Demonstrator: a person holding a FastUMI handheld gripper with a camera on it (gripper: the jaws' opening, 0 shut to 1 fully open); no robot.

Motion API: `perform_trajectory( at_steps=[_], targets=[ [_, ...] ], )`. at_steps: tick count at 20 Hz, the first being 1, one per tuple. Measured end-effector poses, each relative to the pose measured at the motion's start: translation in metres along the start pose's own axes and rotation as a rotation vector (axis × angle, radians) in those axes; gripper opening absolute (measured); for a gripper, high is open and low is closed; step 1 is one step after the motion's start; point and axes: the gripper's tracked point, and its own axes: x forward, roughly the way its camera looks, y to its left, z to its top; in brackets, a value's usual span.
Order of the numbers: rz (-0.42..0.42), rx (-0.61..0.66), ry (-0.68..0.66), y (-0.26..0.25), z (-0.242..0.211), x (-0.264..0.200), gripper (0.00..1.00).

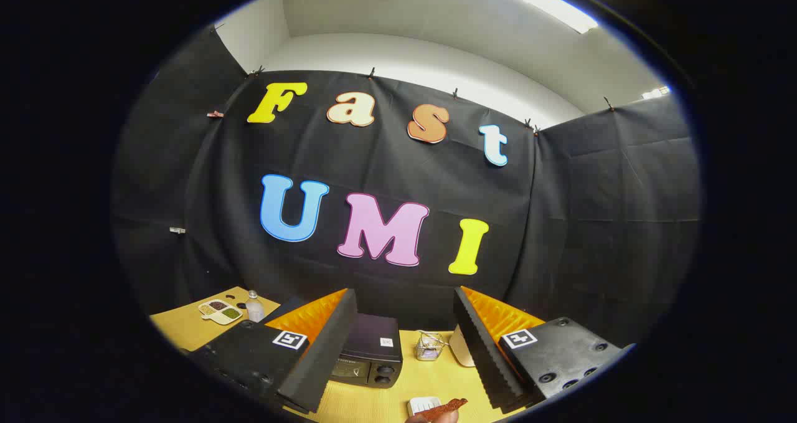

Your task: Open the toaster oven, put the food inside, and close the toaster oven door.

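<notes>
Yellow desk holds a closed toaster oven; gripper open and empty, food not yet inside.

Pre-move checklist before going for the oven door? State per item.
1. Gripper free: ok, fingers spread wide, nothing between them.
2. Toaster oven located: ok, on the yellow table ahead of the fingers, close to the left one.
3. Door state: looks closed; handle partly hidden by the left finger, cannot tell its exact spot.
4. Food ready: ok, a reddish-brown strip held in a person's hand, beside a small white dish.
5. Approach path: ok, but a wire basket and a white object stand right of the oven.
6. Aim: not ok, gripper points high at the booth wall.
</notes>
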Motion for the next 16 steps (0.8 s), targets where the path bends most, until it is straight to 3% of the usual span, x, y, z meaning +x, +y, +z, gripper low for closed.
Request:
perform_trajectory(
  at_steps=[16],
  targets=[
    [0.017, 0.033, 0.036, 0.006, -0.01, -0.005, 0.97]
  ],
)
